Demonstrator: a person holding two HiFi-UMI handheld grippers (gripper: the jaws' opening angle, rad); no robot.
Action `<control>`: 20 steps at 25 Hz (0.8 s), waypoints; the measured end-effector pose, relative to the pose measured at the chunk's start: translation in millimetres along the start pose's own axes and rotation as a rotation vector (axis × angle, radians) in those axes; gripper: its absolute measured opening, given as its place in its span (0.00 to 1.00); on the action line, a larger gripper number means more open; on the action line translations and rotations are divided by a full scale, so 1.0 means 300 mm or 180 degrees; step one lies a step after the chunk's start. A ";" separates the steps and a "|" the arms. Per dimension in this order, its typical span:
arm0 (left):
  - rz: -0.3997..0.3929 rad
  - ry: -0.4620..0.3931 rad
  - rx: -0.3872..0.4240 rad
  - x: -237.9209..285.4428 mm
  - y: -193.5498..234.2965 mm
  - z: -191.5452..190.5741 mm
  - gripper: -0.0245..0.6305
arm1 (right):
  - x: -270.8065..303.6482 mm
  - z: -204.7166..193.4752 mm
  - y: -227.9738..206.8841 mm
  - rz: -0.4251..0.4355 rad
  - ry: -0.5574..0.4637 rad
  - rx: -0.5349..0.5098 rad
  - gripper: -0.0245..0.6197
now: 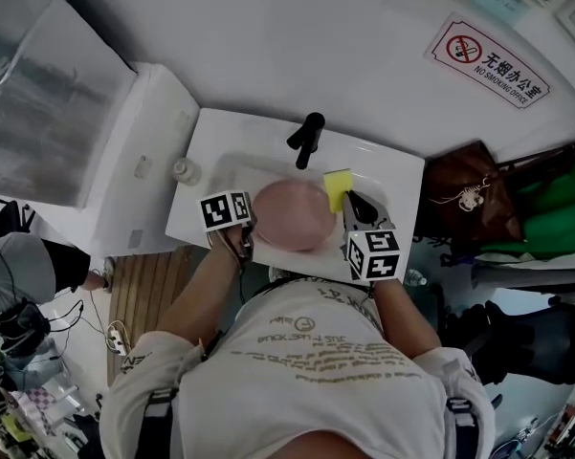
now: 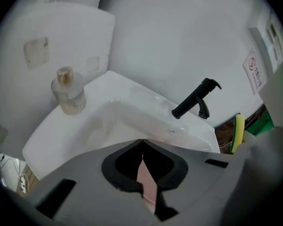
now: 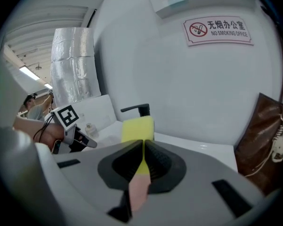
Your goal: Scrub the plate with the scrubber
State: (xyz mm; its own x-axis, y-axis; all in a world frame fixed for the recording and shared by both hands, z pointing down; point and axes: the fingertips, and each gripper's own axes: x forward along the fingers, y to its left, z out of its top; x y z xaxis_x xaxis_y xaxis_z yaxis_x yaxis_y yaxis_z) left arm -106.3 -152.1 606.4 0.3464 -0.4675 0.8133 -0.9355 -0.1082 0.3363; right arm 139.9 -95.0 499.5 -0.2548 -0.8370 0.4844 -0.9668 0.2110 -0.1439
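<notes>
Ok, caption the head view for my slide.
Left gripper holds pink plate over sink; right gripper holds yellow scrubber.

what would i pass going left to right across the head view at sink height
small bottle → left gripper → plate → scrubber → brown bag

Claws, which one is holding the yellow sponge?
The right claw: the yellow sponge is pinched between its jaws, while the left claw grips the pink plate.
</notes>
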 end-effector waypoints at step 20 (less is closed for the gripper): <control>-0.0858 -0.2281 0.1458 -0.570 -0.480 0.436 0.07 | -0.192 0.477 0.118 -0.0387 -0.1453 -0.0028 0.09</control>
State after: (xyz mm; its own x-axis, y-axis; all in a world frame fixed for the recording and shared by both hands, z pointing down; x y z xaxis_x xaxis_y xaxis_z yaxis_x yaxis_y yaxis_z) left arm -40.0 -171.4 357.0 0.5758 -0.7952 0.1900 -0.8176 -0.5620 0.1255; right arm 123.1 -111.5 342.8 -0.1075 -0.9919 0.0680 -0.9898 0.1003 -0.1014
